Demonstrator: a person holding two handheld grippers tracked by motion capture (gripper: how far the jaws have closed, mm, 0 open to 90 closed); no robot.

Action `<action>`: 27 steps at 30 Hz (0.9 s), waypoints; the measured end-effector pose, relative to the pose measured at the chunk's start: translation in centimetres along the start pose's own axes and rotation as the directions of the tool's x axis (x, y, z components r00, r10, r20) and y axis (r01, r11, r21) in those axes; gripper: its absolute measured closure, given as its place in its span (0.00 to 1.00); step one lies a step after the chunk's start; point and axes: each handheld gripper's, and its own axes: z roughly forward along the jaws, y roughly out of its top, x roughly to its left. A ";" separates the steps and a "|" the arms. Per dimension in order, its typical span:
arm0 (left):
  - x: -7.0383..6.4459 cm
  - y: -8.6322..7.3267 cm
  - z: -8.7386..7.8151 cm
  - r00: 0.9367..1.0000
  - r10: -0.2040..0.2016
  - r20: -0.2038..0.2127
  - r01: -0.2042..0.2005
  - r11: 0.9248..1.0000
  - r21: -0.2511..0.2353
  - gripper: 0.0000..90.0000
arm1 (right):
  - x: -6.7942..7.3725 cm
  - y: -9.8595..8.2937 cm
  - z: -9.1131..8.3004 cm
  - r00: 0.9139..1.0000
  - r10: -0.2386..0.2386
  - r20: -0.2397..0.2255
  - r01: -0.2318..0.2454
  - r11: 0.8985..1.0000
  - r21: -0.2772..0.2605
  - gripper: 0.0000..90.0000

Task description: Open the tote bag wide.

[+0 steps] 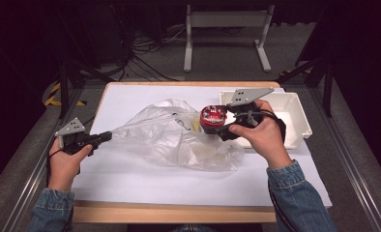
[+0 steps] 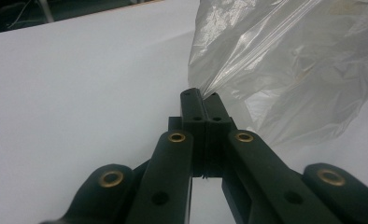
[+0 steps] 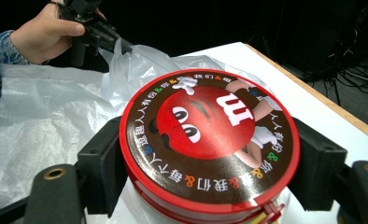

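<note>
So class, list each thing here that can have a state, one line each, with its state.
Left gripper: shut on plastic bag edge.
Right gripper: shut on red tin.
Plastic bag: crumpled, lying on table, pulled taut at left.
Red tin: lid on, held.
White tray: upright.

Left tongs (image 1: 106, 137) pinched tight; right tongs (image 1: 216, 121) spread wide, clamping.

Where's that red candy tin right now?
The red candy tin sits clamped in the right gripper, mid-table in the high view, over the clear plastic bag, left of the white tray.
</note>
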 end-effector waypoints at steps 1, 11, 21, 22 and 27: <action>0.0 0.0 0.0 1.000 0.000 0.000 0.000 1.000 0.003 1.00 | 0.0 0.0 -0.1 1.000 0.000 -0.002 0.000 1.000 -0.001 0.27; 0.0 0.1 0.1 1.000 -0.001 -0.005 0.001 1.000 0.004 1.00 | -0.1 -0.5 -0.6 1.000 0.006 0.000 -0.006 1.000 0.002 0.27; 0.9 -0.5 -0.4 0.998 -0.050 -0.024 0.050 0.999 0.001 1.00 | -0.4 -0.8 -2.0 0.997 0.001 0.071 0.000 1.000 -0.011 0.27; 1.1 -0.6 -0.6 0.998 -0.051 -0.023 0.051 0.999 -0.005 1.00 | -0.7 -0.9 -2.3 0.997 0.009 0.076 -0.008 1.000 -0.022 0.27; 1.2 -0.6 -0.8 0.998 -0.058 -0.029 0.058 0.998 -0.008 1.00 | -1.5 -1.4 -3.5 0.992 0.027 0.124 -0.025 1.000 -0.019 0.28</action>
